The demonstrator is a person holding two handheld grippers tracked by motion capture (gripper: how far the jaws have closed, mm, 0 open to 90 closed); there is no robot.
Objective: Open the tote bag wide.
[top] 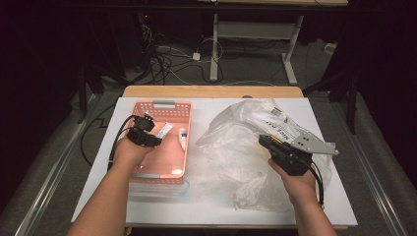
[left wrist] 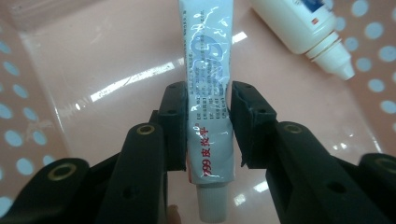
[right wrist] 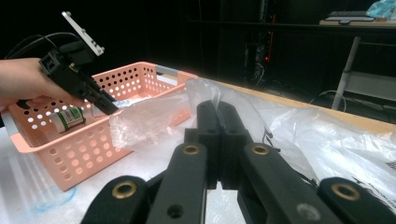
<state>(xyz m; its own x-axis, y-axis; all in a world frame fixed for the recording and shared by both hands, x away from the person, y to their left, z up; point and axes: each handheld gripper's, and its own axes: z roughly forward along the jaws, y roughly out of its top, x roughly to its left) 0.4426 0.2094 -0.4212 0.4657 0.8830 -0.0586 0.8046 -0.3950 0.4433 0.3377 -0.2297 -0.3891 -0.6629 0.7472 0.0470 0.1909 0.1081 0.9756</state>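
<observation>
- The left hand-held gripper [left wrist: 208,126] is clamped on a white ointment tube [left wrist: 208,100], its black pads pressing the tube's two sides above the ribbed cap, over the floor of the pink basket [top: 173,109].
- The tube is flat, glossy and crinkled, with red and blue print.
- A white dropper bottle [left wrist: 306,28], smooth with a pointed tip, lies in the basket beside the tube.
- The right hand-held gripper [right wrist: 217,112] has its jaws together, pinching the thin clear plastic bag [top: 236,142], which lies rumpled on the white counter [top: 206,206].
- The basket is hard plastic with perforated walls.
</observation>
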